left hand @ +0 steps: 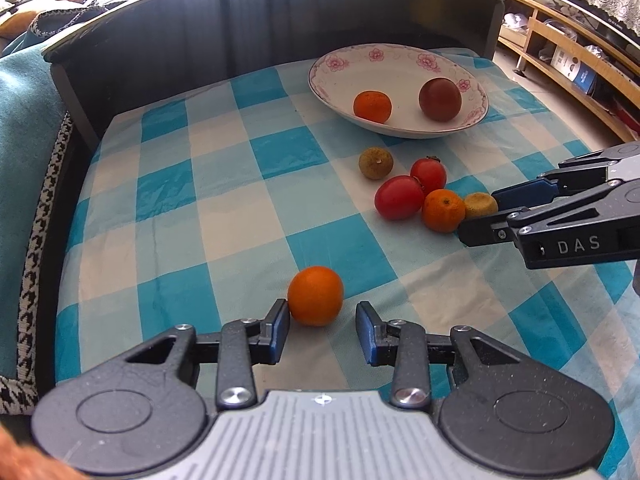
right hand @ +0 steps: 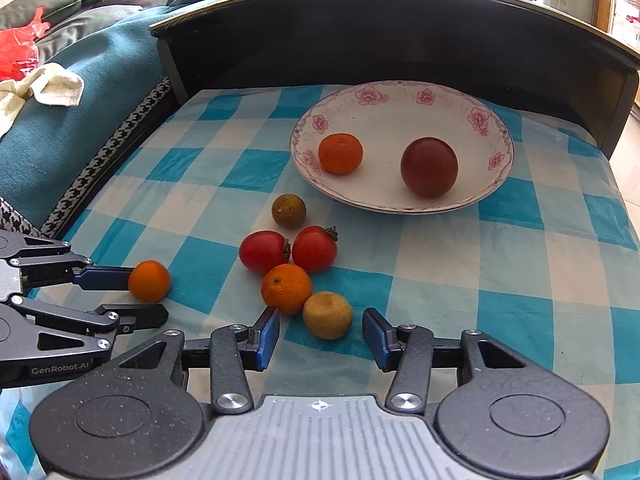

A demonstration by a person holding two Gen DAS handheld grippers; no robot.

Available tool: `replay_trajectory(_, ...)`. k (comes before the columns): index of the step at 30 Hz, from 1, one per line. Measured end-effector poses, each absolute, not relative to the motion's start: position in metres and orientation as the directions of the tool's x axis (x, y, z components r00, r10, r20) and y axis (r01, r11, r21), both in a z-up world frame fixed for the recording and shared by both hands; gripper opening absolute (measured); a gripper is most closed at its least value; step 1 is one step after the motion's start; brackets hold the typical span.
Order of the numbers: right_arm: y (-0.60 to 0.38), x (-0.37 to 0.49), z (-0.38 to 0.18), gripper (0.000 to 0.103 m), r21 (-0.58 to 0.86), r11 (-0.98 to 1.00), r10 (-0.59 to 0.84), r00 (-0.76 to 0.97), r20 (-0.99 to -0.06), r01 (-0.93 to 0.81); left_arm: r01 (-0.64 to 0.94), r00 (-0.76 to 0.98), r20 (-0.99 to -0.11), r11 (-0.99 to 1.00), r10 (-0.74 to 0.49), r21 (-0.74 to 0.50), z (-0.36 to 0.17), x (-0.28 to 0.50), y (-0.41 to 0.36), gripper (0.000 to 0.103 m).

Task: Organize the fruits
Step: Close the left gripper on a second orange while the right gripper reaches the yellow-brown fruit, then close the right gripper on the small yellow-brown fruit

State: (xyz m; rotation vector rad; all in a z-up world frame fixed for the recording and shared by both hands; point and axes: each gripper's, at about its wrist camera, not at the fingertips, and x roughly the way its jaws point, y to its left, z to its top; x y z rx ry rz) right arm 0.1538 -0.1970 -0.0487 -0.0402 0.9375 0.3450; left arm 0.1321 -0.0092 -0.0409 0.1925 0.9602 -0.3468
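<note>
Both claws low over the counter w/ the blue-check cloth point(right hand: 520, 280). Left claw point(left hand: 322, 330) is wide open; a lone orange point(left hand: 315, 296) sits at the mouth, touching its left finger, gap on the right side, nothing gripped. Right claw point(right hand: 320, 338) also wide open; a yellowish-brown fruit point(right hand: 328, 315) sits between the fingertips, apart from both, not held.

Just beyond that fruit, a tight cluster: small orange point(right hand: 286, 289) touching it, then two red tomatoes point(right hand: 264, 251) point(right hand: 315, 249) side by side. A greenish-brown fruit point(right hand: 289, 211) lies a bit farther, near the plate.

Floral-rim plate point(right hand: 404, 98) at the far right of the cloth holds an orange point(right hand: 340, 153) on the left and a dark red tomato point(right hand: 429, 167) on the right, apart from each other.

Dark raised counter edge point(right hand: 360, 20) runs behind the plate; teal blanket point(right hand: 80, 120) off to the left.
</note>
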Motion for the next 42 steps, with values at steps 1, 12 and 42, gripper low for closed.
replay_trajectory(1, -0.197, 0.154, -0.048, 0.042, 0.115, 0.944, 0.275, 0.542, -0.794, -0.310, 0.376, 0.524, -0.826, 0.927, -0.205, 0.008, -0.041, 0.133, -0.010, 0.045)
replay_trajectory(12, -0.199, 0.158, -0.048, 0.025, 0.110, 0.944, 0.267, 0.525, -0.808, -0.310, 0.379, 0.525, -0.826, 0.926, -0.205, 0.011, -0.041, 0.137, -0.012, 0.043)
replay_trajectory(42, -0.194, 0.156, -0.036, 0.020, -0.026, 0.955, 0.152, 0.566, -0.810, -0.294, 0.428, 0.537, -0.814, 0.903, -0.220, 0.039, -0.032, 0.140, -0.038, 0.039)
